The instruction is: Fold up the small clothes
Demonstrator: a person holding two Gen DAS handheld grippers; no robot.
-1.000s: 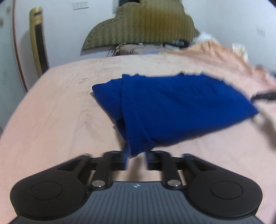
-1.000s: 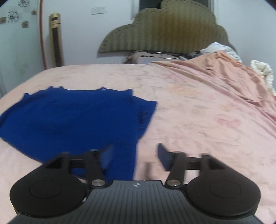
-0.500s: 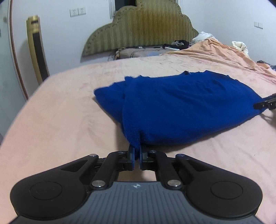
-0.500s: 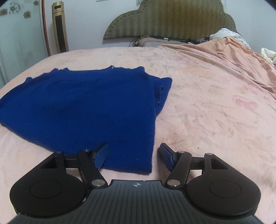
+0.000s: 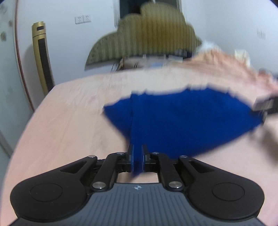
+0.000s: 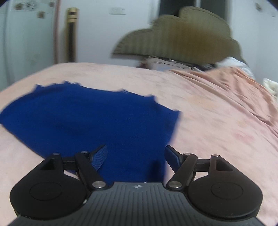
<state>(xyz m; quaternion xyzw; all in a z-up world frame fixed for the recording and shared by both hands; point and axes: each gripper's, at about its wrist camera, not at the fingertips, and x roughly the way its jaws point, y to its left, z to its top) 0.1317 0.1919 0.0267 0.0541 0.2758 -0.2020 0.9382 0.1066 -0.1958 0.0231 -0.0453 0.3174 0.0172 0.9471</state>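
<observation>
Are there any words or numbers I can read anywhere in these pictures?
No readable text.
left gripper and right gripper: each body carries only a small round emblem, no letters.
Stickers on the white door: too blurred to read.
Blue garment: no label shows.

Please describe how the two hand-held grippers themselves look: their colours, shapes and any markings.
Both the left gripper and the right gripper are matte black, with two round disc-shaped housings, silver pivot screws, a ribbed grey centre plate carrying a small white logo, and blue pads on the jaws. No cables or sleeves show.
</observation>
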